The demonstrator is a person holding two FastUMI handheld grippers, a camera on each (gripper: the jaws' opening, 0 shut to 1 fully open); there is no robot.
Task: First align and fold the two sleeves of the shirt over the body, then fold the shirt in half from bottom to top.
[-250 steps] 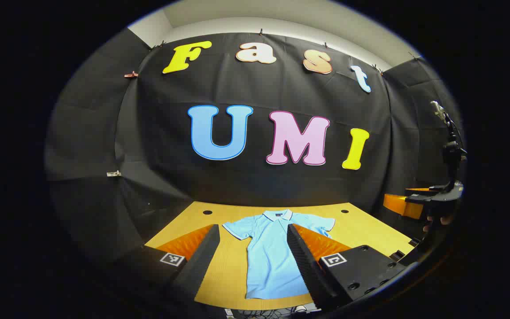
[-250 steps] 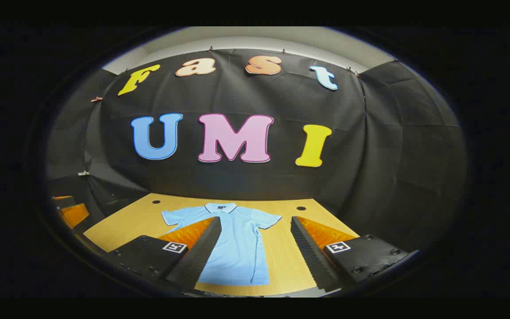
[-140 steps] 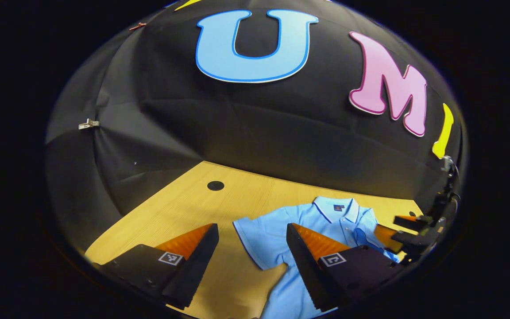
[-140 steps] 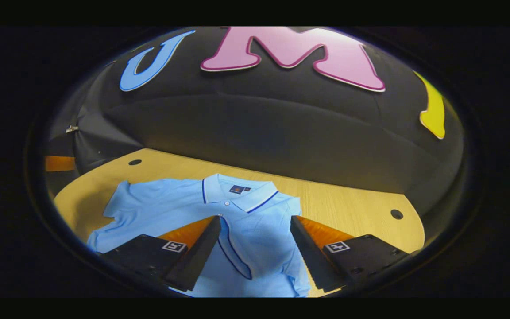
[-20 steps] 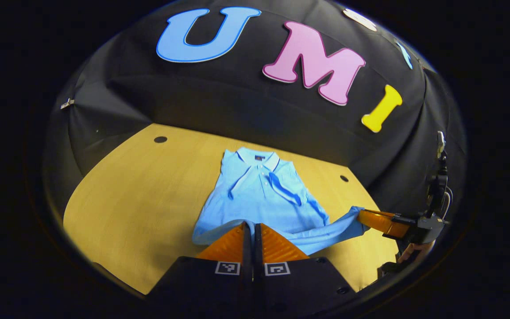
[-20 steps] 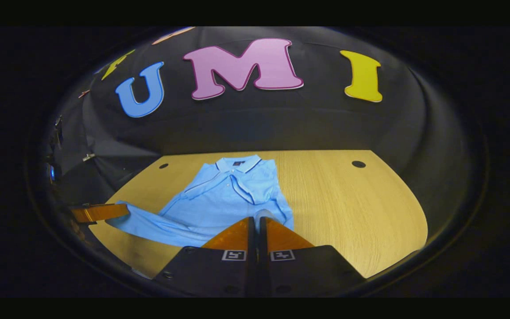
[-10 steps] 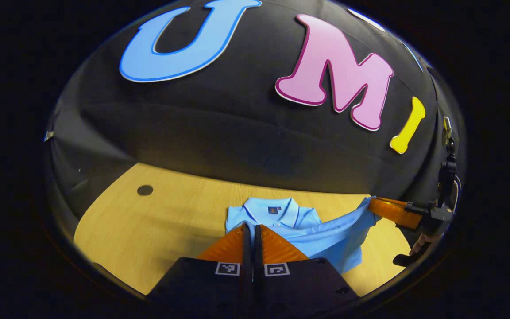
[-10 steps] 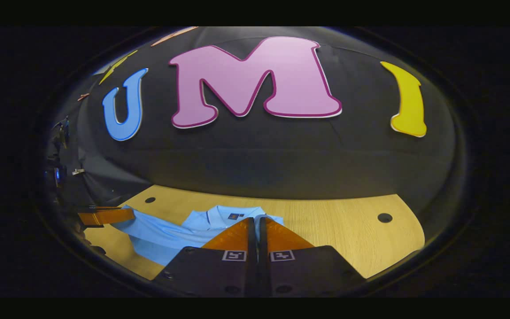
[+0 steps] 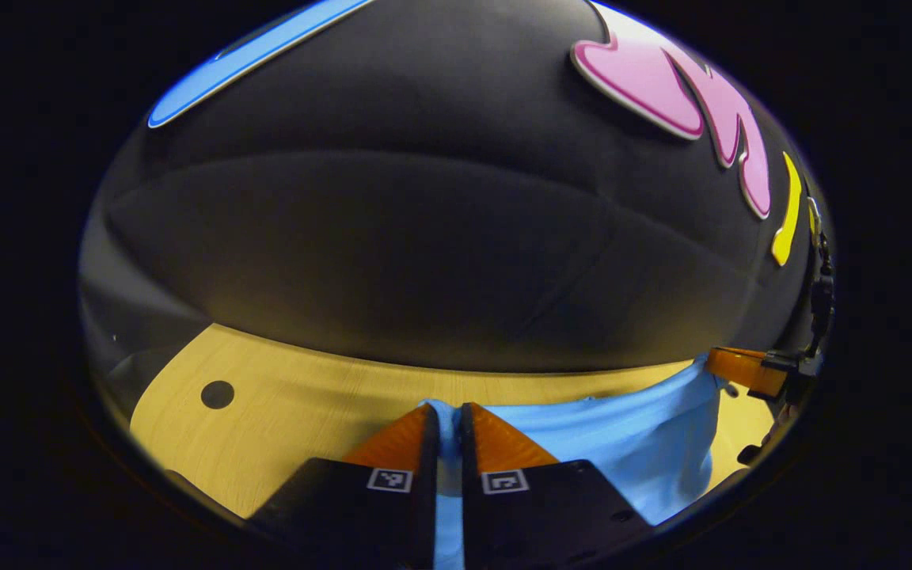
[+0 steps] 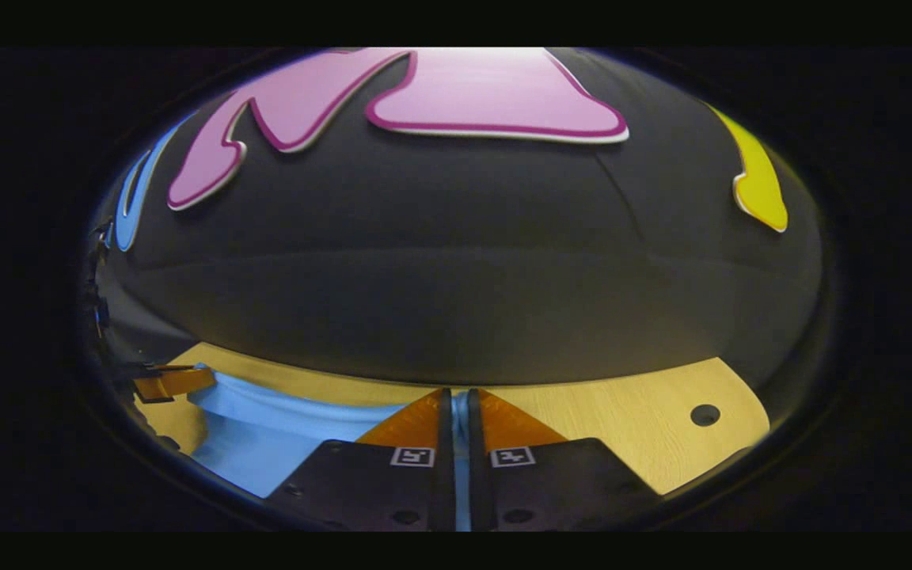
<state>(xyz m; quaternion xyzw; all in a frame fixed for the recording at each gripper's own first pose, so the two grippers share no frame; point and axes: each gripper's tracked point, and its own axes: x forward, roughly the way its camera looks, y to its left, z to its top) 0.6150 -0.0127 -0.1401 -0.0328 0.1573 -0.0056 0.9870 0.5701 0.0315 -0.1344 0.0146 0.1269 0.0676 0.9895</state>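
The light blue polo shirt [image 9: 614, 439] hangs as a stretched band between the two grippers, low over the far part of the wooden table [image 9: 298, 412]. My left gripper [image 9: 446, 416] is shut on one corner of the shirt's hem, with blue cloth showing in the slit between its fingers. My right gripper [image 10: 460, 400] is shut on the other hem corner of the shirt [image 10: 266, 435]. In the left gripper view the right gripper [image 9: 745, 370] shows at the far right, pinching the cloth. In the right gripper view the left gripper [image 10: 171, 381] shows at the far left. The collar and folded sleeves are hidden.
The black cloth wall [image 9: 440, 253] rises close behind the table's far edge. Round holes sit in the tabletop, one hole [image 9: 217, 393] at the far left and another hole [image 10: 704, 413] at the far right. Bare wood [image 10: 630, 419] lies to the right of the shirt.
Both grippers have carried the shirt's hem farther toward the wall and lower over the collar end. The collar, visible half a second ago, is now covered by the lifted cloth.
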